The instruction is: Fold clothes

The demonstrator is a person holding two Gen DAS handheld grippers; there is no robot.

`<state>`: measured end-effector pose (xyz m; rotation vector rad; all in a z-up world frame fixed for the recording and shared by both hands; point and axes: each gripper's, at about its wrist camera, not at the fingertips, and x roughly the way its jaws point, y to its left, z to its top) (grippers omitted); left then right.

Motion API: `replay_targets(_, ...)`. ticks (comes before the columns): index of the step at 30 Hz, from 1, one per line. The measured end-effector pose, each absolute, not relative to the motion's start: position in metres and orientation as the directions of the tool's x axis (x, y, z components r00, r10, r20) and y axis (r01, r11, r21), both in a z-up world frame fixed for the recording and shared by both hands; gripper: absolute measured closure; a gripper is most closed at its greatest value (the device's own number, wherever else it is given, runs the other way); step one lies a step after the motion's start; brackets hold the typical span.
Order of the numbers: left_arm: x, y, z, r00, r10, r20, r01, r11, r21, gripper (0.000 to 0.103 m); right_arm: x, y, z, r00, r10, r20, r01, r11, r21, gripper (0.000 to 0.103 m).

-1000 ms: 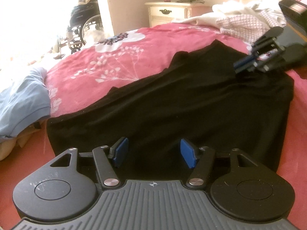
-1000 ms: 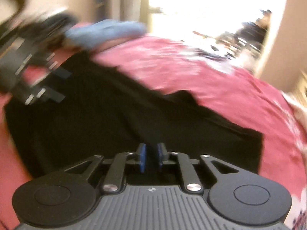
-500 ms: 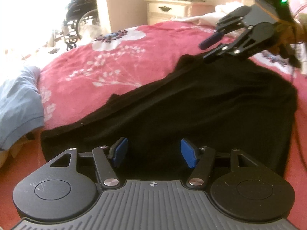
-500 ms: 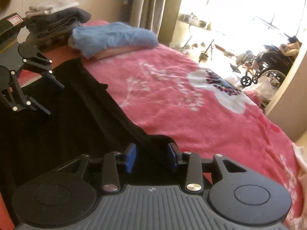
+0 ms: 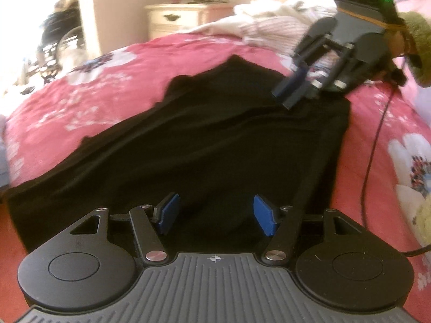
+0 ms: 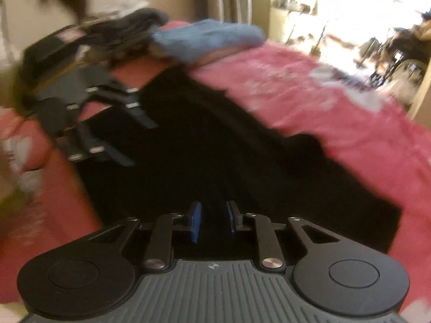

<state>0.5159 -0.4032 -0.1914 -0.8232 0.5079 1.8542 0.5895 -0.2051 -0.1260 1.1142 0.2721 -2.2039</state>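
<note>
Left wrist view: black garment point(image 5: 215, 140) spread flat on pink bedspread point(image 5: 134, 75); left gripper point(image 5: 215, 214) held spread above near edge; right gripper point(image 6: 211, 222) narrowed, just closing, nothing pinched. Step judged: positioning before a fold; edge grasp required next

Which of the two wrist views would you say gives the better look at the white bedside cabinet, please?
The left wrist view: the white bedside cabinet stands clear at the far side of the bed, its drawer handle visible. The right wrist view points toward the window and does not show it at all.
</note>
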Motion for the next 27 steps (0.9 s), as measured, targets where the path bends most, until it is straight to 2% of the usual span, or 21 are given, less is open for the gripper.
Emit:
replay_targets(3,0.521,-0.394,-0.2,-0.252,0.618,-0.745,-0.928,-0.373,0.004,0.042,0.616,-0.225,-0.131,-0.384,-0.477,-0.791,0.677,-0.728,0.11,0.081)
replay_targets(7,0.525,-0.386,-0.203,-0.268,0.615,-0.742,-0.931,-0.365,0.034,0.042,0.628,-0.244,-0.14,-0.414,-0.42,-0.808,0.701,-0.713,0.012,0.081)
replay_targets(14,0.533,-0.384,-0.201,-0.28,0.617,-0.736,-0.932,-0.358,0.055,0.052,0.61,-0.243,-0.154,-0.496,-0.317,-0.809,0.641,-0.761,-0.094,0.082)
replay_targets(16,0.536,-0.382,-0.202,-0.286,0.617,-0.733,-0.932,-0.357,0.063,0.054,0.608,-0.246,-0.162,-0.488,-0.308,-0.817,0.648,-0.755,-0.103,0.089)
replay_targets(18,0.538,-0.38,-0.201,-0.294,0.617,-0.73,-0.931,-0.359,0.072,0.057,0.61,-0.249,-0.163,-0.495,-0.305,-0.813,0.653,-0.748,-0.117,0.103)
replay_targets(23,0.541,-0.379,-0.198,-0.293,0.641,-0.709,-0.928,-0.369,0.05,0.092,0.611,-0.248,-0.152,-0.536,-0.309,-0.786,0.632,-0.764,-0.131,0.103)
replay_targets(27,0.538,-0.379,-0.198,-0.308,0.649,-0.695,-0.922,-0.383,0.05,0.101,0.606,-0.246,-0.149,-0.551,-0.298,-0.779,0.617,-0.774,-0.14,0.103)
